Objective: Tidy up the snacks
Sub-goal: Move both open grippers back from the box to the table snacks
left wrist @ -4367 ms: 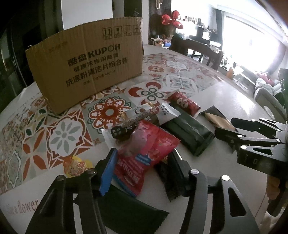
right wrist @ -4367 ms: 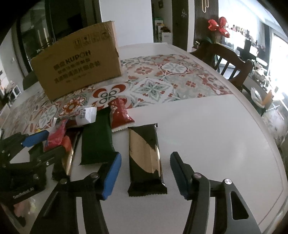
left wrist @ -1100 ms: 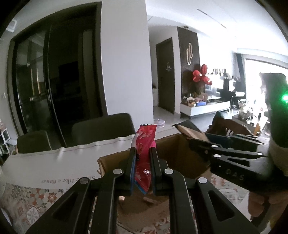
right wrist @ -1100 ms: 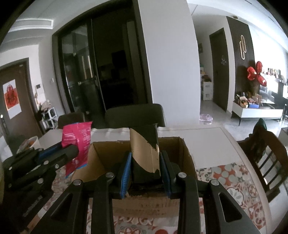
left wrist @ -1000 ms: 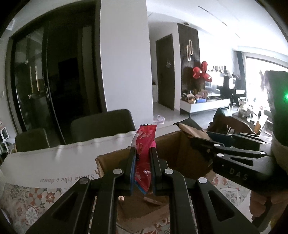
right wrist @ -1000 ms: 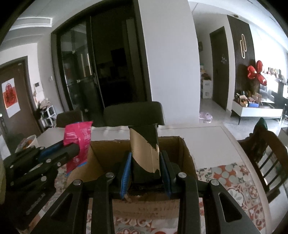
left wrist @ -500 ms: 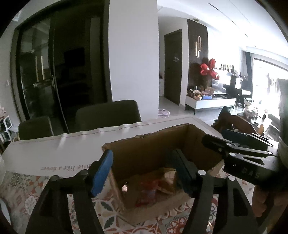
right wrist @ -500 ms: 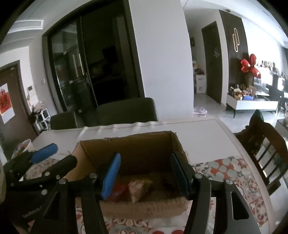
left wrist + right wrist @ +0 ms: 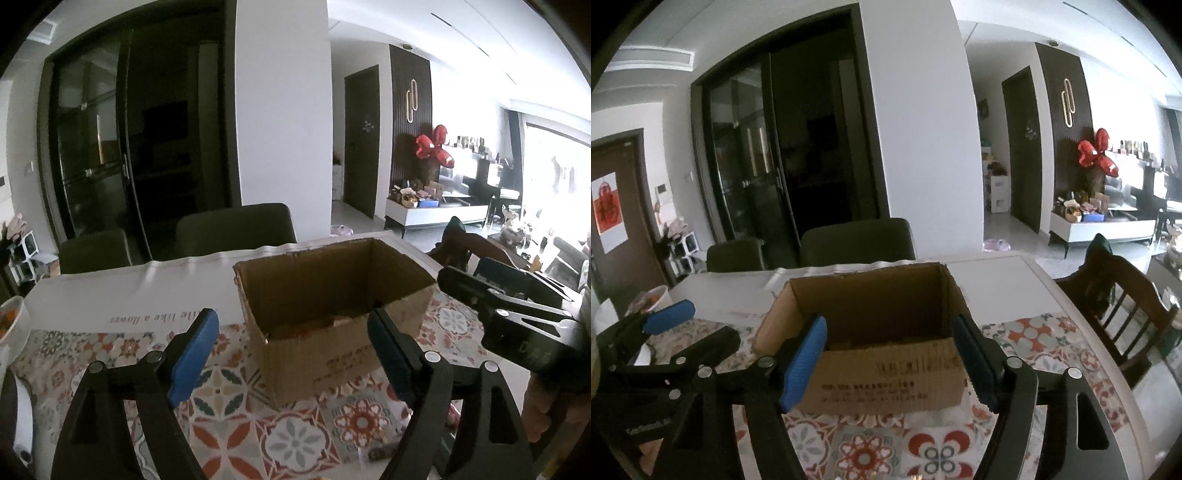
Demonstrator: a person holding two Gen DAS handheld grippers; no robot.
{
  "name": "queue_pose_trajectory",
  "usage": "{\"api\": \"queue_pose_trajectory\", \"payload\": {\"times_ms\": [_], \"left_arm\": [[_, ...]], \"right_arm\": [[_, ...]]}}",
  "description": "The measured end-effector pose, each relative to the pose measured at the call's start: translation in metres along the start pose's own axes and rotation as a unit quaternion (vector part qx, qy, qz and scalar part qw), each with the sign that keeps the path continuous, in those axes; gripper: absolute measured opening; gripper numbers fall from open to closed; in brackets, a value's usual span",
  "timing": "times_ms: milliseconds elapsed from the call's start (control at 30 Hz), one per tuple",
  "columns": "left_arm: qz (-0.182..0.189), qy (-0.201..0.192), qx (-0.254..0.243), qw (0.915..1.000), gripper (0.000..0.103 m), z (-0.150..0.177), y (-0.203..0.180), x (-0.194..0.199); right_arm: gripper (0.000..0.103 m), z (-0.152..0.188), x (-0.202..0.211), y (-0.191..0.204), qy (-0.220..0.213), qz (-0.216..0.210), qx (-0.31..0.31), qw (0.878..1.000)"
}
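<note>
Hovering side by side above a patterned tablecloth (image 9: 229, 406), the left gripper (image 9: 291, 350) and the right gripper (image 9: 890, 360) both face an open cardboard box (image 9: 886, 376) that stands on the bench (image 9: 1004, 284). Both pairs of jaws are spread wide and carry nothing; the blue pads (image 9: 805, 363) of the right gripper frame the box's near wall without touching it. In the left wrist view the right gripper (image 9: 491, 284) shows at the right edge, just beside the box's corner, its jaws likewise parted. In the right wrist view the left gripper (image 9: 690, 328) shows at the left edge, level with the box. The snacks (image 9: 325, 325) lie inside the box, low on its floor; only a sliver of orange and pale wrappers shows over the near rim, and the separate packets cannot be told apart. Printed lettering runs across the box's front. Two dark chairs (image 9: 857, 240) stand behind the bench, and a wooden chair (image 9: 1115, 306) stands at its right side.
</note>
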State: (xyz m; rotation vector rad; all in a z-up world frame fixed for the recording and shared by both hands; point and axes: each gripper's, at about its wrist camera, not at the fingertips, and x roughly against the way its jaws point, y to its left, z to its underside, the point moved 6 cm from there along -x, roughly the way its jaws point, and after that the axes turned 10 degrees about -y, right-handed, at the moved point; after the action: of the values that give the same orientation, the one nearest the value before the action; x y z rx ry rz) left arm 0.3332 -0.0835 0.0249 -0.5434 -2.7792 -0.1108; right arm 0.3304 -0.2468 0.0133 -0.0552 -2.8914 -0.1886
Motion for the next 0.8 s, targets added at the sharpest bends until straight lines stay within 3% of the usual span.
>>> {"api": "queue_pose_trajectory", "payload": {"times_ms": [333, 633, 800], "left_arm": [[-0.022, -0.007, -0.014, 0.9996, 0.085, 0.021, -0.003, 0.043], [-0.004, 0.034, -0.022, 0.9992, 0.085, 0.062, -0.017, 0.065], [-0.013, 0.06, -0.017, 0.998, 0.085, 0.086, -0.019, 0.072]], "right_arm": [[0.072, 0.013, 0.044, 0.0, -0.009, 0.006, -0.002, 1.0], [0.072, 0.046, 0.071, 0.005, 0.017, 0.008, 0.016, 1.0], [0.072, 0.07, 0.083, 0.001, 0.041, 0.016, 0.024, 0.999]]}}
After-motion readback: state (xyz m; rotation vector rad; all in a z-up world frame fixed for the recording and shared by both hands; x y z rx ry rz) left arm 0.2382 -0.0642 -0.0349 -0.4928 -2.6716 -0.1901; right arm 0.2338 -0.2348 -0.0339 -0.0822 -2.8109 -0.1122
